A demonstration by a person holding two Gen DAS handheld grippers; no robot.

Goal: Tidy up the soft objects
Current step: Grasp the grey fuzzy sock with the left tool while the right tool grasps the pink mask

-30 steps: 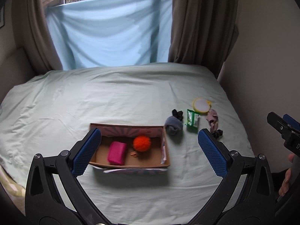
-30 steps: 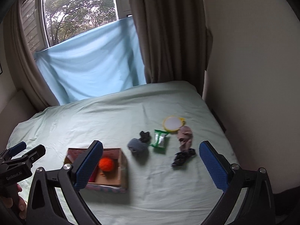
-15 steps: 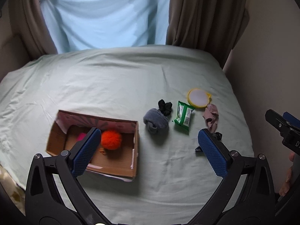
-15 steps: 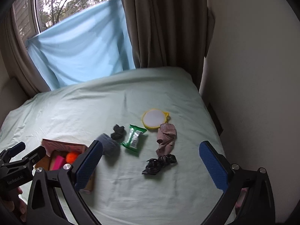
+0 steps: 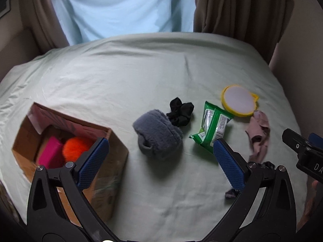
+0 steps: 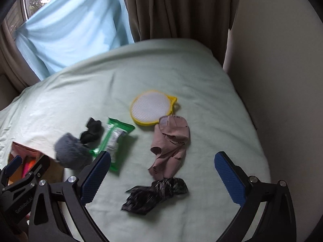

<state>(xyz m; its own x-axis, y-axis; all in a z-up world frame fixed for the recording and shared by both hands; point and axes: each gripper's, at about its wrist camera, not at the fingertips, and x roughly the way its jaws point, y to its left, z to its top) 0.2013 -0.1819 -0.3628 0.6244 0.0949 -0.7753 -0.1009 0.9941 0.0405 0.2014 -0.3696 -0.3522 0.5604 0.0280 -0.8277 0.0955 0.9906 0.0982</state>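
Socks [image 6: 170,141] mid-bed — bare sheet [image 6: 212,92] rightward (edgeward)

Both handheld grippers empty, held in the air.
Black left gripper with blue-padded fingers [image 5: 159,162] and matching right gripper [image 6: 162,176] both have jaws spread wide.

Left gripper [image 5: 160,155] hangs wide open over the fluffy grey rolled sock [image 5: 158,135], brown cardboard box [image 5: 113,161] toward the pale green bed's [image 5: 121,76] left edge.

Both grippers, left gripper [image 5: 160,157] and right gripper [image 6: 162,173], have black plastic arms with triangular cut-outs, silver screws at the joints and blue dimpled pads [image 6: 229,178]. White lettering marks the black bodies. Bare skin shows at the frame edges.
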